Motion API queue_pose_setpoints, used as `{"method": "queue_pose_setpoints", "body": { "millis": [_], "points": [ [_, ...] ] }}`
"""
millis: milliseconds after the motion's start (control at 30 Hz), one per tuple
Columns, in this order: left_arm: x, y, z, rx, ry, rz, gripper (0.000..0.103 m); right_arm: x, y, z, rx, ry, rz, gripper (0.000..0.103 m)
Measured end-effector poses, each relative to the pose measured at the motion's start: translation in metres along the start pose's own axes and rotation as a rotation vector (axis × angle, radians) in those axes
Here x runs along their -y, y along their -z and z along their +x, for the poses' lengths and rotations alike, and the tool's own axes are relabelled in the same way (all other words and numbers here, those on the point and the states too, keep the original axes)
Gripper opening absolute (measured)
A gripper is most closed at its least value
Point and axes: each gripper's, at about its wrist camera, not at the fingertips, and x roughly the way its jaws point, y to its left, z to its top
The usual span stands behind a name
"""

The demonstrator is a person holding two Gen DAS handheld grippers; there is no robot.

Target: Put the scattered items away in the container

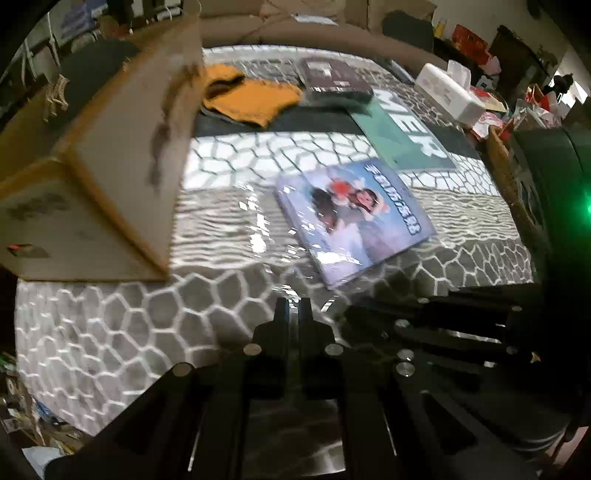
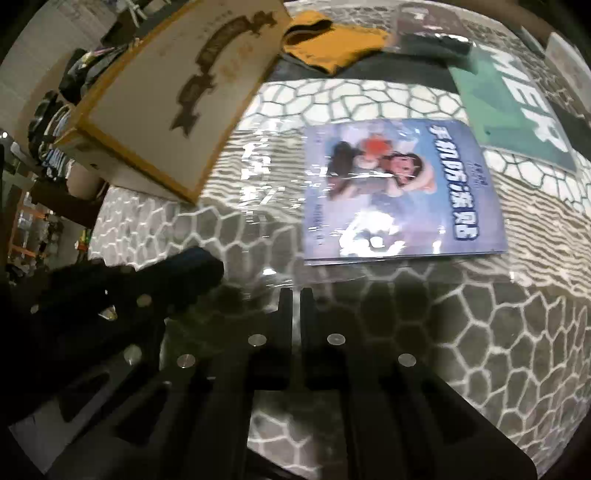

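Observation:
A blue picture book (image 1: 354, 221) (image 2: 399, 192) in shiny clear plastic lies flat on the honeycomb-patterned tablecloth (image 1: 110, 332). The open cardboard box (image 1: 110, 166) (image 2: 177, 96) stands to its left. My left gripper (image 1: 294, 306) (image 2: 210, 269) and right gripper (image 2: 295, 299) (image 1: 351, 315) sit side by side just in front of the book, both shut. The plastic's near edge reaches up to the fingertips; I cannot tell whether it is pinched. Farther back lie an orange cloth (image 1: 251, 96) (image 2: 332, 44), a dark book (image 1: 332, 79) and a green sheet with white letters (image 1: 402, 133) (image 2: 517, 107).
A white tissue box (image 1: 450, 90) stands at the table's far right. Clutter and a sofa (image 1: 288, 26) lie beyond the far edge. A dark device with a green light (image 1: 554, 206) stands at the right edge. Shelves with goods (image 2: 48, 147) are on the left.

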Motion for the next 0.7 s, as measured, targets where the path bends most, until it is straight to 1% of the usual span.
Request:
{"method": "queue_pose_setpoints", "body": {
  "millis": [67, 133, 200, 233, 267, 367, 400, 433, 467, 500, 533, 633, 700],
  "points": [
    [-0.005, -0.002, -0.012, 0.047, -0.029, 0.011, 0.005, -0.006, -0.001, -0.010, 0.027, 0.016, -0.020, 0.013],
    [-0.010, -0.006, -0.031, 0.115, -0.092, 0.027, 0.005, -0.013, -0.002, -0.026, 0.076, 0.060, -0.061, 0.017],
    [-0.013, -0.009, -0.046, 0.164, -0.125, 0.029, 0.005, -0.021, -0.004, -0.045, 0.133, 0.108, -0.103, 0.019],
    [-0.017, -0.013, -0.058, 0.198, -0.143, 0.024, 0.005, -0.026, -0.006, -0.056, 0.167, 0.131, -0.123, 0.023],
    [-0.020, -0.016, -0.065, 0.217, -0.152, 0.021, 0.005, -0.031, -0.007, -0.066, 0.200, 0.147, -0.142, 0.028],
    [-0.029, -0.025, -0.089, 0.266, -0.179, 0.009, 0.007, -0.051, -0.016, -0.094, 0.276, 0.183, -0.193, 0.035],
    [-0.032, -0.028, -0.097, 0.284, -0.193, 0.002, 0.014, -0.059, -0.018, -0.102, 0.299, 0.190, -0.210, 0.037],
    [-0.035, -0.031, -0.103, 0.300, -0.202, -0.004, 0.030, -0.065, -0.020, -0.109, 0.316, 0.196, -0.221, 0.041],
    [-0.037, -0.032, -0.108, 0.313, -0.208, -0.011, 0.042, -0.071, -0.022, -0.114, 0.332, 0.199, -0.231, 0.052],
    [-0.040, -0.034, -0.114, 0.331, -0.219, -0.019, 0.062, -0.078, -0.024, -0.121, 0.347, 0.198, -0.239, 0.058],
    [-0.042, -0.034, -0.119, 0.351, -0.225, -0.022, 0.067, -0.083, -0.025, -0.125, 0.362, 0.192, -0.243, 0.064],
    [-0.047, -0.036, -0.130, 0.381, -0.255, -0.026, 0.068, -0.097, -0.025, -0.133, 0.387, 0.187, -0.263, 0.065],
    [-0.050, -0.037, -0.133, 0.385, -0.246, -0.040, 0.068, -0.103, -0.025, -0.137, 0.397, 0.180, -0.275, 0.065]
  ]
}}
